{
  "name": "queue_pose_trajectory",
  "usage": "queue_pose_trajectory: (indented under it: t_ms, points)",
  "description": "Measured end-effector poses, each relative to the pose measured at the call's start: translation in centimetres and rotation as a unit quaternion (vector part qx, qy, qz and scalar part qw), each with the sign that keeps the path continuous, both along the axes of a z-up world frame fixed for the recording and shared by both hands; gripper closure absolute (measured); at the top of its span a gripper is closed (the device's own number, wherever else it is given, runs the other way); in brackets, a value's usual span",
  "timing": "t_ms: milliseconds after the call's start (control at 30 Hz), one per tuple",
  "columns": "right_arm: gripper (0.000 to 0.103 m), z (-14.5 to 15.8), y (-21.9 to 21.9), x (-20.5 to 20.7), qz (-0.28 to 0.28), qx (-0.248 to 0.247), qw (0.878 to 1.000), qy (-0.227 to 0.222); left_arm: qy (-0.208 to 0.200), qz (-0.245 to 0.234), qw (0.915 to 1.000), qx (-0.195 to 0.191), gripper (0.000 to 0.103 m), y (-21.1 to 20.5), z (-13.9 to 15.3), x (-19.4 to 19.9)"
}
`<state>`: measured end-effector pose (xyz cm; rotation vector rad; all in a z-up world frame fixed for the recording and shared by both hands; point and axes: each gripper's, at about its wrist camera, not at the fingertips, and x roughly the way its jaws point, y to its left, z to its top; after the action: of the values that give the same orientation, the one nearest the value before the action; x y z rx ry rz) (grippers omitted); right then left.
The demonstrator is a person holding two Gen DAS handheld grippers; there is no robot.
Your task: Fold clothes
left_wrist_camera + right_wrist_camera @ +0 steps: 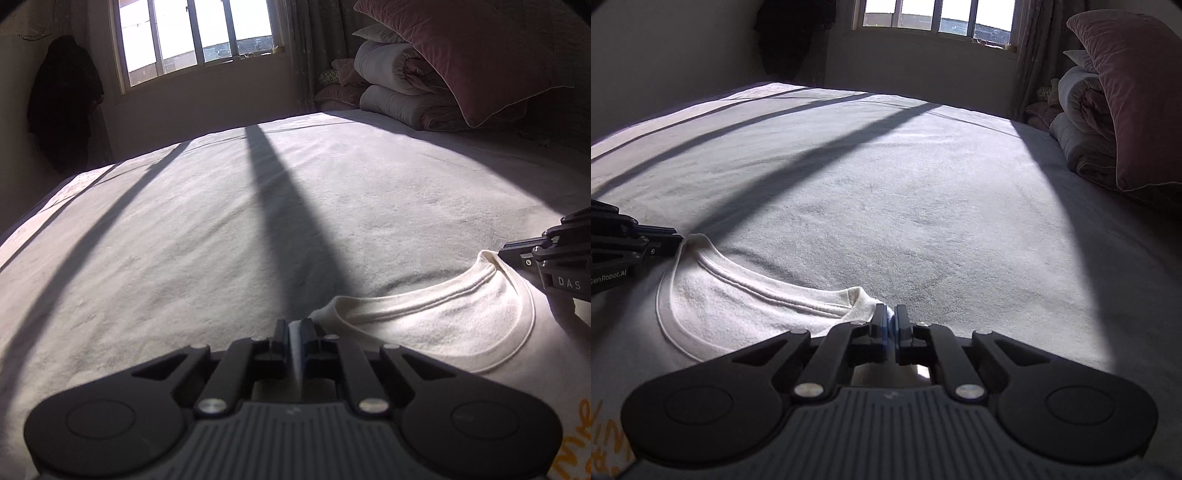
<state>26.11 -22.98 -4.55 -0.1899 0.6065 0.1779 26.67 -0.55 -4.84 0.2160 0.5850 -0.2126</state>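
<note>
We pinch the white T-shirt [461, 325] by its shoulders, left claw [295, 328] and right claw [891, 317] both clamped on fabric. The neckline spans between us, near the bed's [221, 221] front edge, body trailing toward us.

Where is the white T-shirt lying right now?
The white T-shirt lies flat on the grey bed, at the near edge of both wrist views, its collar pointing toward the window. The left gripper and right gripper pinch its shoulders.
</note>
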Motion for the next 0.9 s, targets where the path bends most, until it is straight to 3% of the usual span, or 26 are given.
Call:
queue_pose_trajectory:
  t_ms: [133,267,300,367,400,533,667,900]
  points:
    - [0.092,0.8,0.0,-0.2,-0.006,0.0,1.0,-0.001,0.007,0.013,0.9998,-0.01,0.087,0.5,0.4,0.0]
    - [0.089,1.6,0.2,-0.5,-0.01,0.002,1.0,-0.005,0.015,0.028,0.9994,-0.016,0.055,1.0,1.0,-0.1]
    - [0.087,2.0,0.4,-0.7,-0.007,0.005,1.0,-0.012,0.017,0.032,0.9992,-0.018,0.052,1.2,1.1,-0.1]
    - [0.07,2.6,0.8,-1.0,0.002,0.01,1.0,-0.021,0.021,0.04,0.9988,-0.021,0.048,1.4,1.4,-0.1]
    - [0.055,2.8,1.0,-1.2,0.01,0.013,1.0,-0.025,0.023,0.044,0.9985,-0.023,0.043,1.5,1.5,-0.2]
    - [0.053,4.0,2.4,-1.6,0.021,0.016,0.999,-0.027,0.031,0.059,0.9974,-0.029,0.036,2.0,2.0,-0.2]
    - [0.053,5.3,4.4,-2.7,0.038,0.017,0.999,-0.02,0.037,0.073,0.9961,-0.033,0.022,4.1,3.6,-1.5]
    - [0.041,8.5,9.9,-4.1,0.081,0.004,0.996,-0.026,0.047,0.096,0.9936,-0.037,0.02,8.9,7.0,-4.4]
